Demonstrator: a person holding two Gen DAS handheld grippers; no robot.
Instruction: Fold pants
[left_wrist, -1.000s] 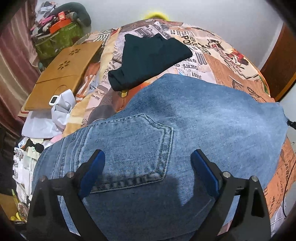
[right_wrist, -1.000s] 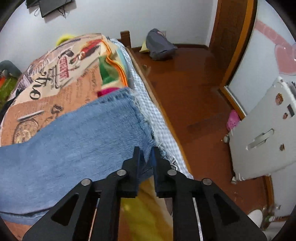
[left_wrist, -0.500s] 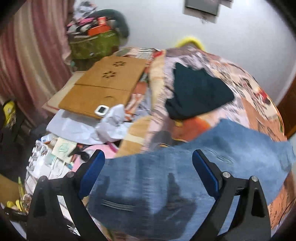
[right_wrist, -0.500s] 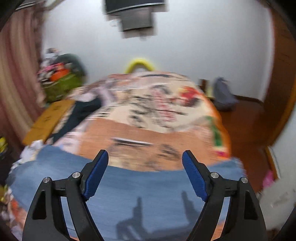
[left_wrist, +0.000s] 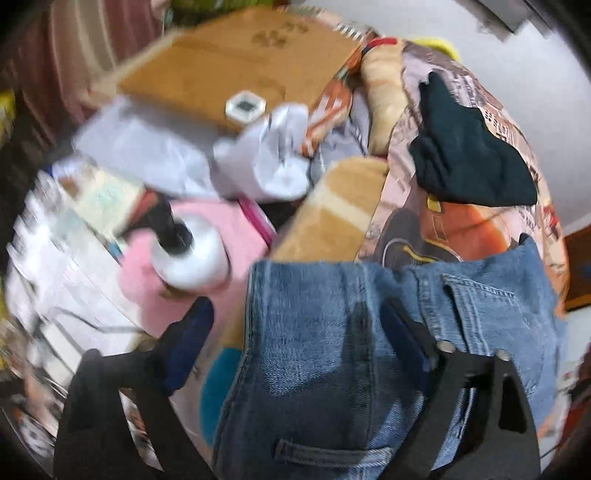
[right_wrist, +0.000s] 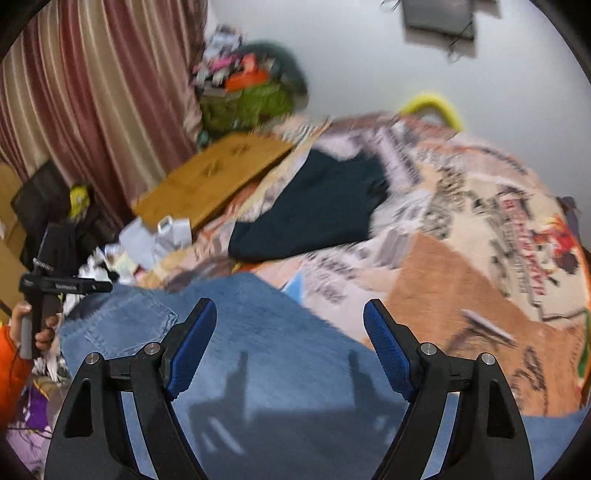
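Blue jeans (left_wrist: 314, 350) lie flat on the printed bed cover (left_wrist: 461, 236), waistband and belt loops towards the left wrist camera. My left gripper (left_wrist: 295, 332) points steeply down at the waistband's left edge. Its jaws are closing, with denim between them, and the pads do not press on it. In the right wrist view the jeans (right_wrist: 277, 350) stretch below my right gripper (right_wrist: 290, 310). It hovers open over the seat, with nothing held. A back pocket (right_wrist: 122, 325) shows to its left.
A dark folded garment (right_wrist: 314, 210) lies further back on the bed. A wooden lap board (left_wrist: 229, 62), white papers (left_wrist: 147, 147), a silver bottle (left_wrist: 192, 258) and pink cloth clutter the left side. A hand (right_wrist: 44, 332) grips a black handle at far left.
My right gripper let go of the frayed hem, opened wide and swung left across the bed. My left gripper moved left and down from the back pocket to the waistband edge.
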